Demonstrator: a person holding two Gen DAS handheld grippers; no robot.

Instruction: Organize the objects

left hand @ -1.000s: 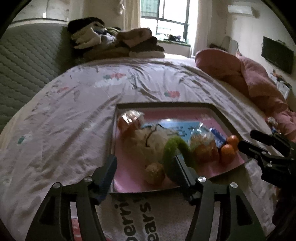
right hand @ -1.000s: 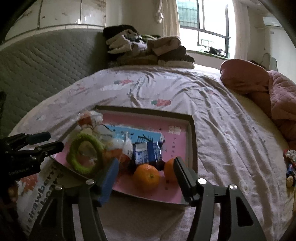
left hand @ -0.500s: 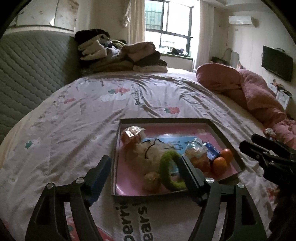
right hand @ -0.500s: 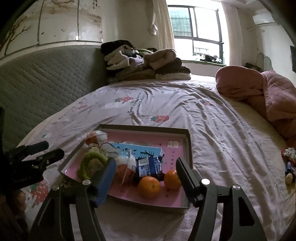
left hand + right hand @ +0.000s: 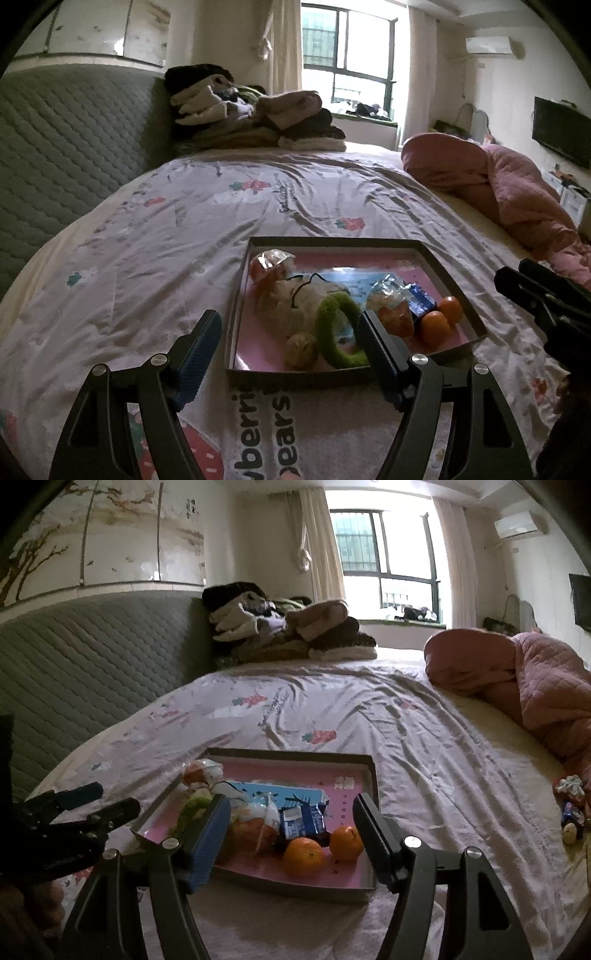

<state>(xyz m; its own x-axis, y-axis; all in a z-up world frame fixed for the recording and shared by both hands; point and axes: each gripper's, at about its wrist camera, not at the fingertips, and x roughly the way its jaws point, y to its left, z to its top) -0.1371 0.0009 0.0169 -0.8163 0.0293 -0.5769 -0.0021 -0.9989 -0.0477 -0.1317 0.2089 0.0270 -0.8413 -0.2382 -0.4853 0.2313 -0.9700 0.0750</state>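
A shallow tray with a pink floor (image 5: 258,350) (image 5: 351,775) lies on the bed. It holds a green fuzzy ring (image 5: 334,328), a white plush (image 5: 291,299), a small round bun (image 5: 301,345), wrapped snacks (image 5: 271,262), a blue packet (image 5: 303,819) and two oranges (image 5: 303,856) (image 5: 346,843). My left gripper (image 5: 288,347) is open and empty above the tray's near left corner. My right gripper (image 5: 291,834) is open and empty above the tray's near edge. Each gripper also shows from the side in the other's view (image 5: 543,295) (image 5: 74,812).
The bed has a strawberry-print sheet (image 5: 166,240). A grey quilted headboard (image 5: 55,140) is at the left, a pile of folded clothes (image 5: 251,114) at the back, a pink quilt (image 5: 509,192) at the right. Small items (image 5: 570,812) lie at the right bed edge.
Both grippers have pulled back and up from the tray, which now looks smaller and farther. Both stay open and empty. The tray's contents have not moved.
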